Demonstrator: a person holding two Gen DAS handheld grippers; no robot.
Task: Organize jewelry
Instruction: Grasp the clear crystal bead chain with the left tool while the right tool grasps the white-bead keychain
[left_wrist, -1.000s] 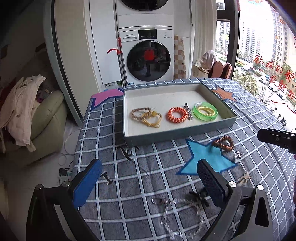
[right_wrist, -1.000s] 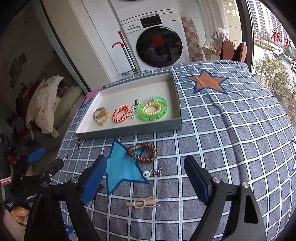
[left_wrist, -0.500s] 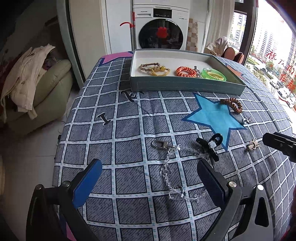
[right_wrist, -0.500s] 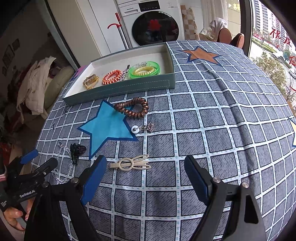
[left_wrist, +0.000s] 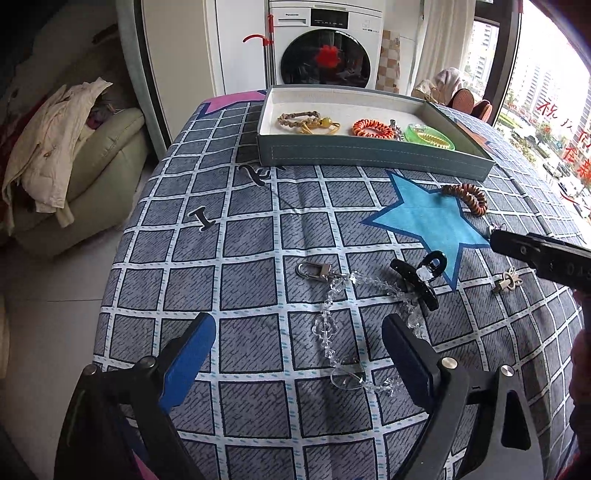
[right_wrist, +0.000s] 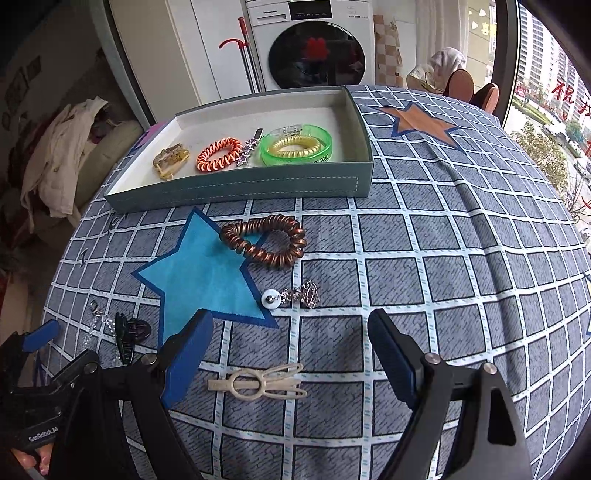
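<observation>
Jewelry on a checked tablecloth (right_wrist: 424, 280). Left to right: left gripper (left_wrist: 299, 354), jaws wide apart and empty, above a clear bead chain (left_wrist: 332, 321); black claw clip (left_wrist: 417, 277); right gripper (right_wrist: 291, 354), jaws wide apart and empty, over a cream hair clip (right_wrist: 258, 382). Beyond lie a pendant (right_wrist: 291, 295), a copper coil tie (right_wrist: 266, 240) and the tray (right_wrist: 240, 186) holding four pieces.

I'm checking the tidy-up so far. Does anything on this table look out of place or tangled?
Yes. Several pieces lie outside the tray: the brown coil bracelet, a cream hair clip, a small charm. The clear bead chain runs under the black claw clip, so they look tangled.
</observation>
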